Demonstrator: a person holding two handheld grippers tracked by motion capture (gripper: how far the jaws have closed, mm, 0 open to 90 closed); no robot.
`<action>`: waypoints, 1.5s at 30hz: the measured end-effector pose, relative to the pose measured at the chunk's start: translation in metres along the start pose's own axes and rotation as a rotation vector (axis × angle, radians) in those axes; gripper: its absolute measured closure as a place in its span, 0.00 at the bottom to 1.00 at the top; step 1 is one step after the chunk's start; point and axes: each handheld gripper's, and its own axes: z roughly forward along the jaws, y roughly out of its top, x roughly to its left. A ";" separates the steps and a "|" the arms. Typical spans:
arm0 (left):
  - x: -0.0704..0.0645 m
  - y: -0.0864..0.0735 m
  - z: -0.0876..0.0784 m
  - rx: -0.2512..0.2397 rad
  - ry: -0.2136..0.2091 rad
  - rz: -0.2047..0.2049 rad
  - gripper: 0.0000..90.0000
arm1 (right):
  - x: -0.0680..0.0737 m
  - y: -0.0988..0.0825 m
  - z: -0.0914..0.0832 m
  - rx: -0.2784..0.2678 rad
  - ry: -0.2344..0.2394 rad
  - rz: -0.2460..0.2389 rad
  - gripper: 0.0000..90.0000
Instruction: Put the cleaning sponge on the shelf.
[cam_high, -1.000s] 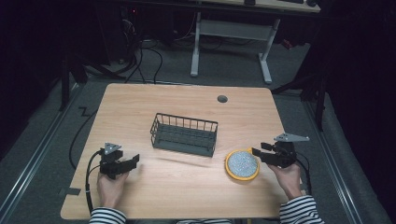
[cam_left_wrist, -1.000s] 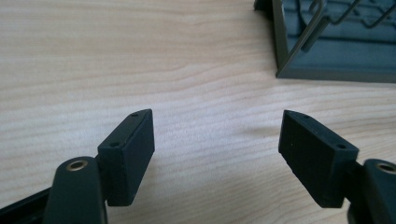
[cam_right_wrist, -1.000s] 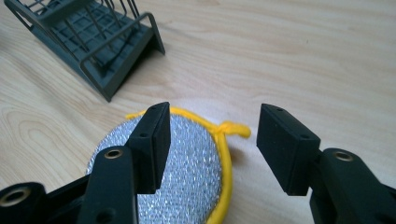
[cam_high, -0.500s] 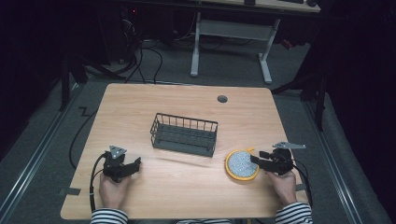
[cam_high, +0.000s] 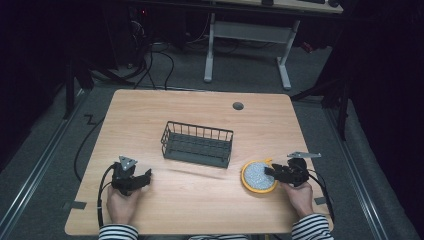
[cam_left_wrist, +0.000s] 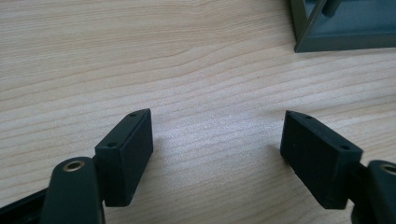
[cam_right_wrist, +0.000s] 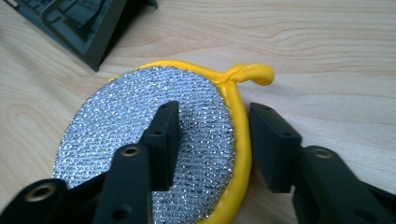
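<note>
Wooden table (cam_high: 200, 200): right gripper (cam_right_wrist: 212, 140) now down, jaws straddling rim of round yellow-edged silver scouring pad (cam_right_wrist: 140, 144), unclosed; grasp likely next. Left gripper (cam_left_wrist: 217, 144) wide open, empty, left of dark wire basket (cam_high: 197, 144).

Light wood-grain table (cam_high: 150, 115) stands on grey carpeted floor (cam_high: 40, 155). At 12 o'clock: white-legged desk frame (cam_high: 247, 32) and loose black cables (cam_high: 160, 55). Surroundings at 9 and 3 o'clock are dark.

I read this as a lab or recording workroom: my wooden counter (cam_high: 150, 115) stands alone on grey carpet (cam_high: 45, 150) in a dark room, cables (cam_high: 165, 60) trail across the floor at eleven o'clock, and a white-legged desk frame (cam_high: 247, 37) stands at twelve.
</note>
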 end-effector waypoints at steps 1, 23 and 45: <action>0.000 0.000 0.000 0.000 0.000 -0.002 0.29 | -0.001 0.000 0.001 0.006 0.006 0.002 0.62; 0.000 0.000 0.000 -0.001 -0.004 -0.003 0.28 | 0.006 0.006 0.003 0.078 -0.010 -0.084 0.88; 0.001 0.000 0.000 -0.002 -0.007 -0.005 0.28 | 0.026 0.039 -0.016 0.063 -0.037 -0.208 0.90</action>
